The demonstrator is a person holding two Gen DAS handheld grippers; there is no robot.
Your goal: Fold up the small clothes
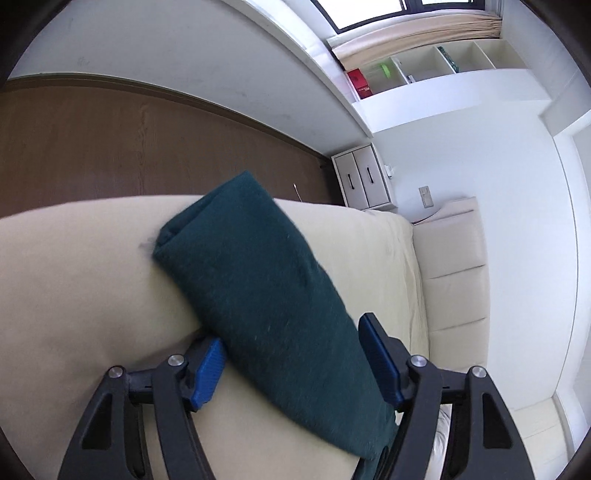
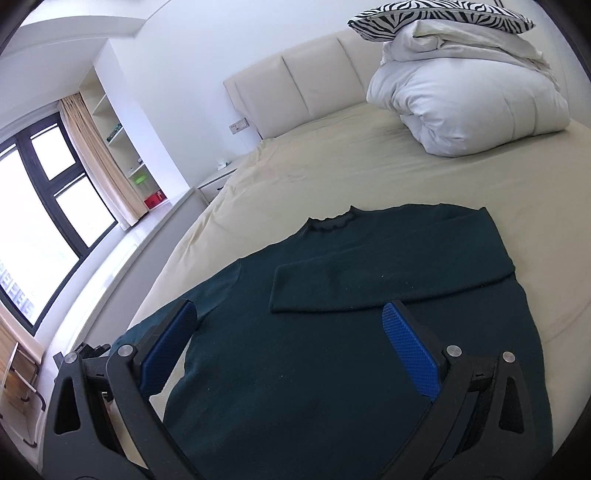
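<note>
A dark green sweater (image 2: 332,350) lies flat on the cream bed sheet (image 2: 332,166), collar toward the headboard. One sleeve (image 2: 369,284) is folded across its chest. My right gripper (image 2: 290,307) hovers open and wide above the sweater's body, with nothing between its blue pads. In the left wrist view the other sleeve (image 1: 258,277) stretches along the bed toward its edge. My left gripper (image 1: 291,332) is open around the near part of that sleeve. The cloth lies between the blue fingers (image 1: 207,369) and is not pinched.
A bundled white duvet (image 2: 465,99) with a zebra-print pillow (image 2: 439,14) sits by the padded headboard (image 2: 295,85). A white nightstand (image 1: 365,181) and brown wood floor (image 1: 110,147) lie past the bed's edge. Window and shelves line the wall (image 2: 55,206).
</note>
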